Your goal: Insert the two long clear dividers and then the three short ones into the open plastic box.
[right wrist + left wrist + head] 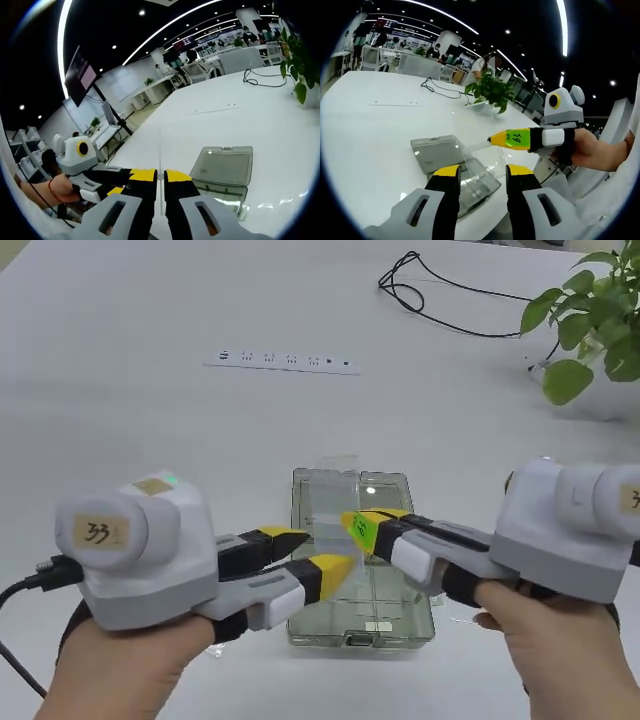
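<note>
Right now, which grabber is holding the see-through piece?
The right gripper, the one with the green sticker: its jaws are shut on the clear divider. The left gripper has its jaws apart, holding nothing.

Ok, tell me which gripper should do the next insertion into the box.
Right, most likely. The right gripper has its jaws shut on a clear divider above the open box; the left gripper has its jaws open and empty.
</note>
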